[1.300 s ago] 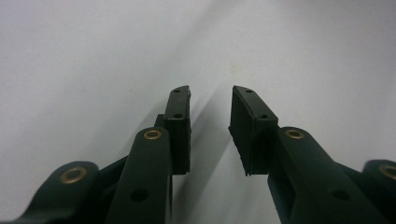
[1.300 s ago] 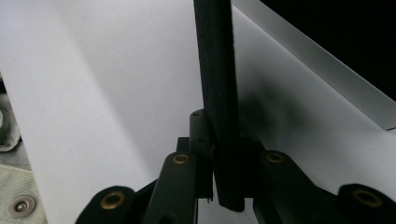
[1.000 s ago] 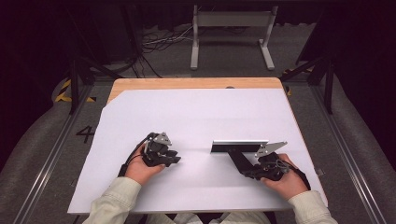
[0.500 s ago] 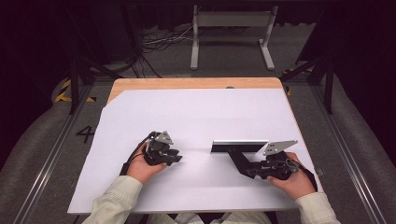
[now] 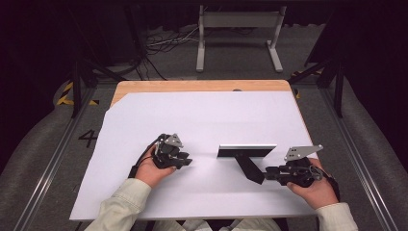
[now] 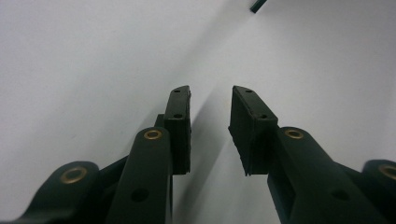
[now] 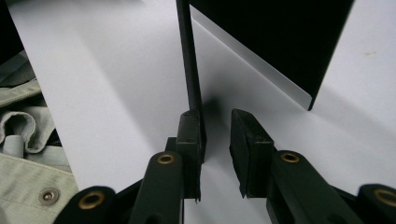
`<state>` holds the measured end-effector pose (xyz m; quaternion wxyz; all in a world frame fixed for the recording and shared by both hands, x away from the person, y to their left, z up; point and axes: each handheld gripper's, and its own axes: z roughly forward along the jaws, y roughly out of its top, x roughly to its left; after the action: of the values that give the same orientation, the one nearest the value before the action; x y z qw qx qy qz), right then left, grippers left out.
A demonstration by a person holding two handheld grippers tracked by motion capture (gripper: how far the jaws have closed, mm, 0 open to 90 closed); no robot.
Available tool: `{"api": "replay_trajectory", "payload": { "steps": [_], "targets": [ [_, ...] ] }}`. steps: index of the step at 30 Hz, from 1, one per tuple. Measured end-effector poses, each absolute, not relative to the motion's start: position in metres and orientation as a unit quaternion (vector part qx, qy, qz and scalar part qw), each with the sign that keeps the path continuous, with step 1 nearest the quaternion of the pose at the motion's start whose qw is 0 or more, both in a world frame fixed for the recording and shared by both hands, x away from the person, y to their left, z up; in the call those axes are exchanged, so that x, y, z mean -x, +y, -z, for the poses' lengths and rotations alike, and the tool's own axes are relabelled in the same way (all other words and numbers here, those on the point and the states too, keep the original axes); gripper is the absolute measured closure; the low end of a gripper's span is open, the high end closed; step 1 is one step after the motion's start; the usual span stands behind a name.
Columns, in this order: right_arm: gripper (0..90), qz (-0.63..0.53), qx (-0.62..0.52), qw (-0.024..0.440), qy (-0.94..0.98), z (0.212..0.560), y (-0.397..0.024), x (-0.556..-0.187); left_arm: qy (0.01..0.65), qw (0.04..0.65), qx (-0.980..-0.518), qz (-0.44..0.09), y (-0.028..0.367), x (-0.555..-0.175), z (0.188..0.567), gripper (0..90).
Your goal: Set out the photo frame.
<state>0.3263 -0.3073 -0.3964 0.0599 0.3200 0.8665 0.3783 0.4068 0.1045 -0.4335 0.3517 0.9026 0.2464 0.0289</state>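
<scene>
The squeegee (image 5: 246, 156) lies on the table (image 5: 202, 85), right of centre. The left gripper (image 5: 185, 162) rests to its left; the right gripper (image 5: 262, 174) sits at its handle end.

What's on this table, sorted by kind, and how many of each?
Black panel: 1
Hand-held grippers: 2, left gripper and right gripper, whose jaws have just been closing slightly, the panel's thin leg between them
White sheet: 1
Wooden table: 1
Total: 5
</scene>
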Motion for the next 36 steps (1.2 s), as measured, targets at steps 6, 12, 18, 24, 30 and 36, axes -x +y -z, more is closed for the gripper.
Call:
{"api": "replay_trajectory", "payload": {
  "steps": [6, 12, 18, 24, 30, 36],
  "targets": [
    [78.7, -0.381, -0.311, 0.071, 0.868, 0.39, -0.311, -0.326, 0.249, 0.352, -0.902, -0.031, 0.105, -0.406, 0.434, 69.2],
    [87.1, -0.39, -0.31, 0.073, 0.864, 0.388, -0.315, -0.326, 0.248, 0.354, -0.901, -0.03, 0.106, -0.406, 0.434, 69.3],
    [90.0, -0.386, -0.318, 0.101, 0.86, 0.387, -0.318, -0.326, 0.25, 0.355, -0.9, -0.032, 0.105, -0.406, 0.433, 69.5],
    [90.0, -0.375, -0.319, 0.125, 0.861, 0.392, -0.315, -0.327, 0.249, 0.357, -0.9, -0.035, 0.105, -0.405, 0.433, 69.8],
    [90.0, -0.372, -0.324, 0.143, 0.858, 0.396, -0.31, -0.33, 0.251, 0.36, -0.898, -0.038, 0.107, -0.405, 0.433, 69.8],
    [90.0, -0.363, -0.323, 0.154, 0.86, 0.402, -0.307, -0.333, 0.254, 0.36, -0.897, -0.038, 0.107, -0.403, 0.433, 69.9]
  ]
}}
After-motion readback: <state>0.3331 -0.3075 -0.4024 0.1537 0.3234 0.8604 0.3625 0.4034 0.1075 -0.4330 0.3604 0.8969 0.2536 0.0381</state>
